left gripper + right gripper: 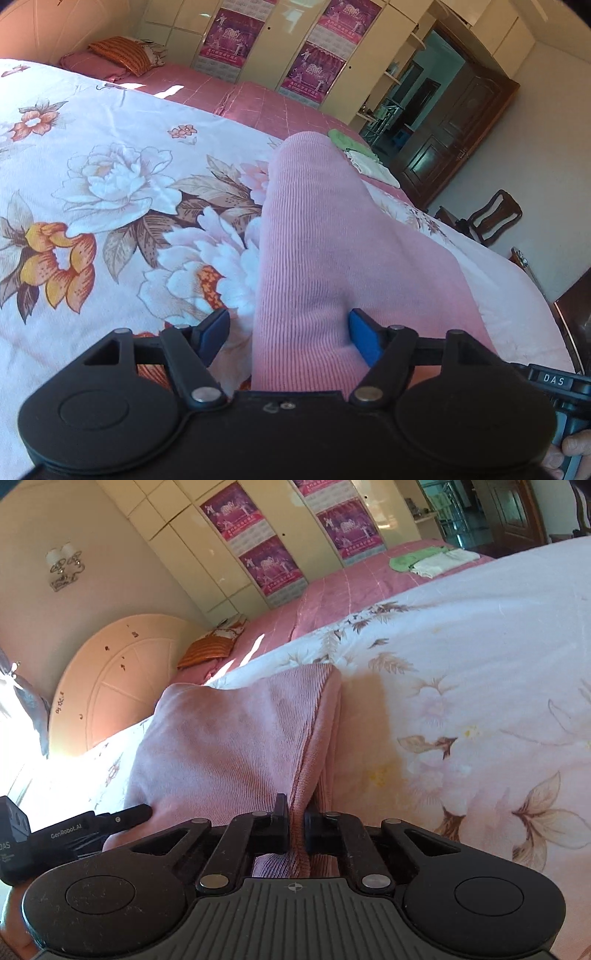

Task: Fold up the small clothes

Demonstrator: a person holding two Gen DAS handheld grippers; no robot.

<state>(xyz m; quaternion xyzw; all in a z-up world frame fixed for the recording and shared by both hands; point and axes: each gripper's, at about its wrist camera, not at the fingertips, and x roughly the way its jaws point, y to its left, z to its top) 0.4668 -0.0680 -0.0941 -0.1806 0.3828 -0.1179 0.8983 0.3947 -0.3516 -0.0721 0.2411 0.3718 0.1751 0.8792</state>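
Note:
A pink ribbed garment lies on the floral quilt and stretches away from my left gripper. The left gripper is open, its blue pads on either side of the garment's near end. In the right wrist view the same pink garment is partly folded over. My right gripper is shut on its seamed edge at the near end. The left gripper's body shows at the lower left of that view, against the cloth.
A pink bedspread lies beyond the quilt with a green cloth and a white cloth on it. Pillows sit near the headboard. Wardrobes, a wooden door and a chair stand around the bed.

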